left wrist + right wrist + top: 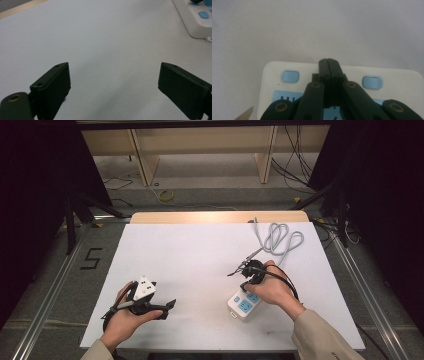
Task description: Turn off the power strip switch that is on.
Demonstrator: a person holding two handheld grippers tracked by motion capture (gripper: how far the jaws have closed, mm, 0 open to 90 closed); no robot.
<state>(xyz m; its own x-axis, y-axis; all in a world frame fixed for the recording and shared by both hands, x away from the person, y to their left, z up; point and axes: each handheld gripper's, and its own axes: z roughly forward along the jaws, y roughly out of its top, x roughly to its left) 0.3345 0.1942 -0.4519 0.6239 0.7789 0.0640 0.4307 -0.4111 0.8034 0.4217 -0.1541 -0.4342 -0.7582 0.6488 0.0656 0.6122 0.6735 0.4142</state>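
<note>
A white power strip with blue sockets lies on the white table at the front right. Its grey cable coils toward the far edge. My right gripper stands over the strip's far end, jaws pressed together with nothing between them. In the right gripper view the shut tips reach the edge of the power strip, between two blue buttons. My left gripper rests at the front left, open and pointing right. Its own view shows the gripper spread wide over bare table, the power strip at top right.
Past the table's far edge runs a wooden strip, then floor with loose cables and a shelf frame. Dark curtains and stand legs flank both sides. The table's left and middle are bare white surface.
</note>
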